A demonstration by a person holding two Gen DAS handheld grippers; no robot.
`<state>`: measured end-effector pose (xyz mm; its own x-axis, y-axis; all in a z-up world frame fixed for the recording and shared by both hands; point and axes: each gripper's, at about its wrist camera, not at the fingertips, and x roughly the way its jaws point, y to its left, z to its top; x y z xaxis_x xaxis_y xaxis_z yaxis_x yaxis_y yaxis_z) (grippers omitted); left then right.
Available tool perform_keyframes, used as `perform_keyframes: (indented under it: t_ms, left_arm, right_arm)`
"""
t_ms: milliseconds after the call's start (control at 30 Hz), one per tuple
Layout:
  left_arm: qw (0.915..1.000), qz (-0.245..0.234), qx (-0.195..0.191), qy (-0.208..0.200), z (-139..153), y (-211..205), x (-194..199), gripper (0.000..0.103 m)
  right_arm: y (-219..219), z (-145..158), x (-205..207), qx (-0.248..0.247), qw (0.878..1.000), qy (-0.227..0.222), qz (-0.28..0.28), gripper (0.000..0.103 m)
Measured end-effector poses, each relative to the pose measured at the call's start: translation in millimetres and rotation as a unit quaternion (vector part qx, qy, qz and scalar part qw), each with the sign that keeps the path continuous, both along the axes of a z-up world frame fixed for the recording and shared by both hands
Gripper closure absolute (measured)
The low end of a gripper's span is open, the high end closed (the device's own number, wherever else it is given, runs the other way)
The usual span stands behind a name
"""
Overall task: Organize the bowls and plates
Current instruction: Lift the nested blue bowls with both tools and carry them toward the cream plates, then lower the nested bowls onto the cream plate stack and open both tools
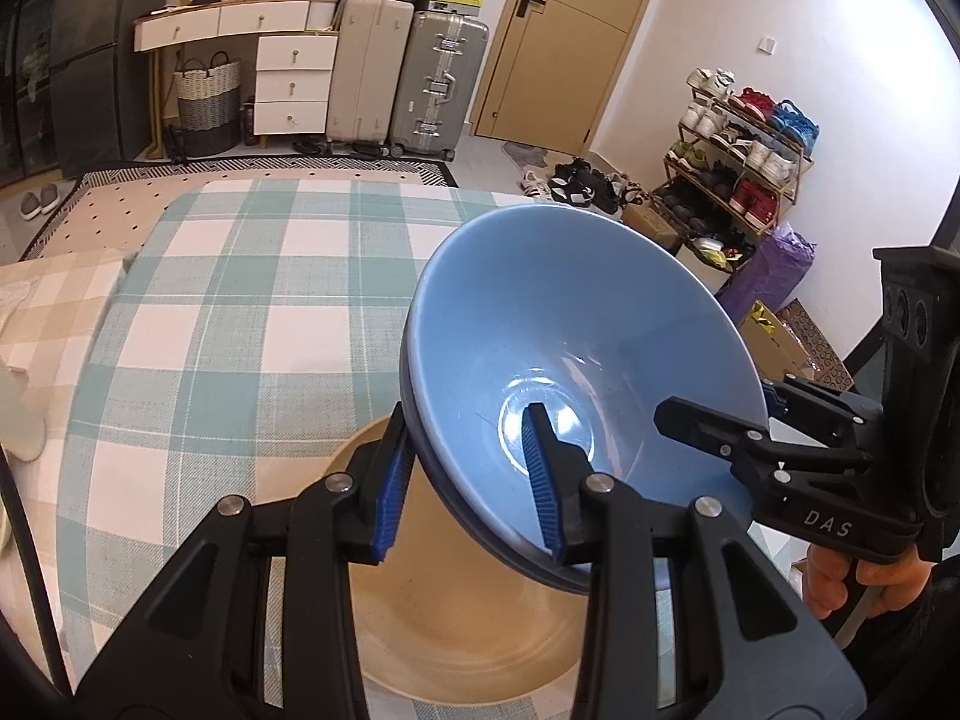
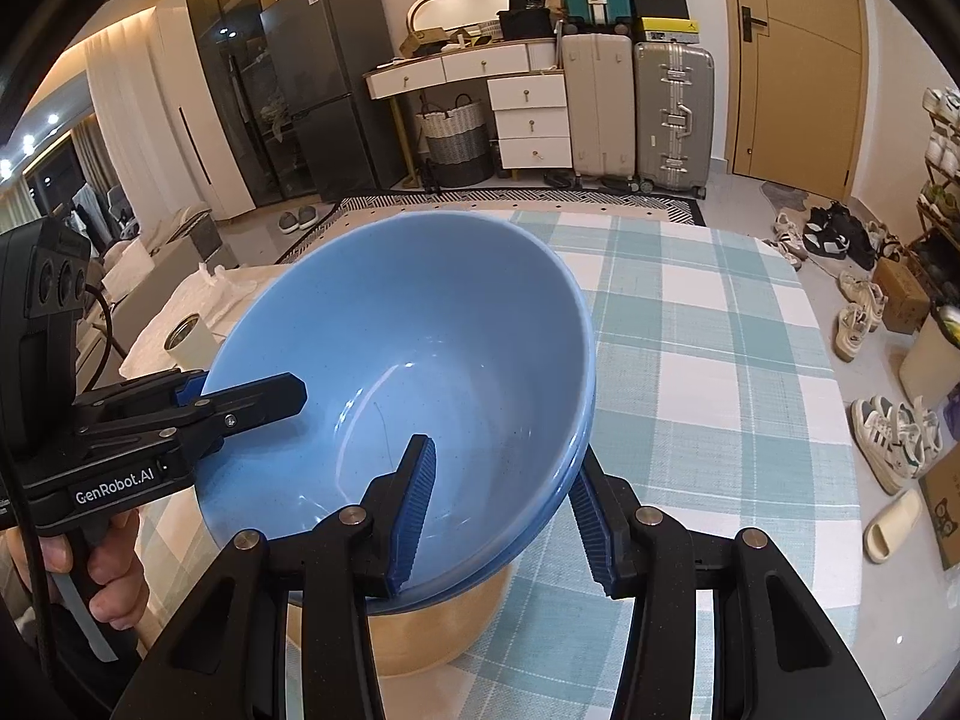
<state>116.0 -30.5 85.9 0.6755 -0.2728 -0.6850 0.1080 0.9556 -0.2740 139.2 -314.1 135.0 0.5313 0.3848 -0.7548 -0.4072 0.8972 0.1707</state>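
A blue bowl (image 1: 576, 324) (image 2: 408, 312), with a second blue rim nested right under it, hangs tilted above the table. My left gripper (image 1: 467, 414) (image 2: 246, 390) is shut on its left rim, one finger inside and one outside. On the opposite rim my right gripper (image 2: 504, 450) (image 1: 720, 408) is shut the same way. Directly below sits a beige dish (image 1: 456, 630) (image 2: 432, 642) on the green-and-white checked tablecloth (image 1: 240, 300) (image 2: 690, 360); the bowl hides part of it. A hand holds each gripper's handle.
A white tin (image 2: 189, 339) stands on a beige cloth left of the table. Shoes (image 2: 864, 312) lie on the floor beyond the table's right edge, near a shoe rack (image 1: 738, 162). Suitcases (image 2: 672, 114) and a drawer unit stand at the far wall.
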Motion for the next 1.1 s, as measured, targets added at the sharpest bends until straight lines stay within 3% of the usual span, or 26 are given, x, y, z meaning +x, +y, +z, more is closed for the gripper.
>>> perform_keyframes:
  t_ms: [567,1100]
  left_arm:
    - [0.9986,0.05,0.007,0.018,-23,26,-30,0.071]
    - [0.9971,0.059,0.007,0.047,-53,33,-18,0.071]
  right_arm:
    - [32,-21,-9,0.0,0.999,0.018,0.047,0.057]
    - [45,-38,-5,-0.016,0.997,0.035,0.06,0.057]
